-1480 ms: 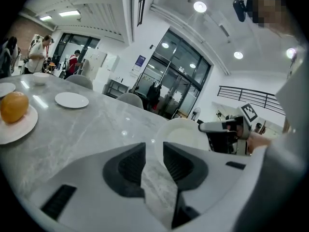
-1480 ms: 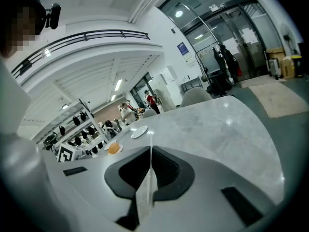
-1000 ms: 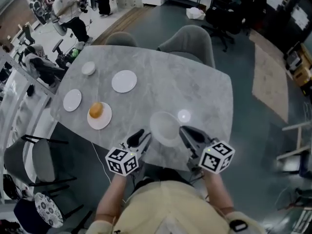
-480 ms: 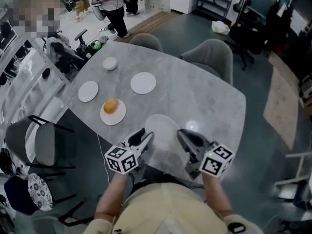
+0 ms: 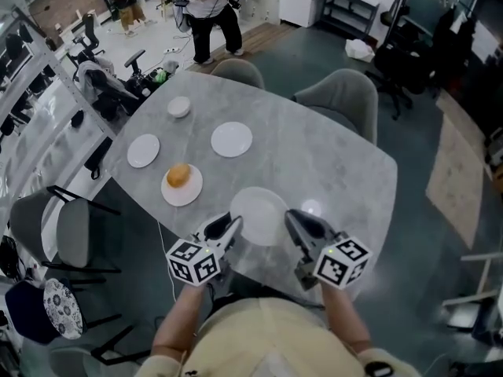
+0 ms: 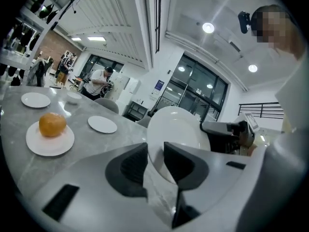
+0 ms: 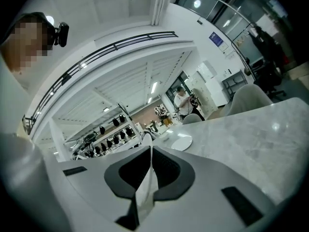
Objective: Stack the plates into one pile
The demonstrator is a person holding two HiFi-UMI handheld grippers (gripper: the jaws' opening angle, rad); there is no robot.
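Plate pinched at one rim by right tongs; left tongs, just closing, loosely straddle opposite rim.

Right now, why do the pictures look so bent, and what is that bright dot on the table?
Head view: the dot is likely lamp glare on the table, beside the plate. Left gripper view, right gripper view: wide lenses bow straight lines and blacken the corners; ceiling lamps flare white.
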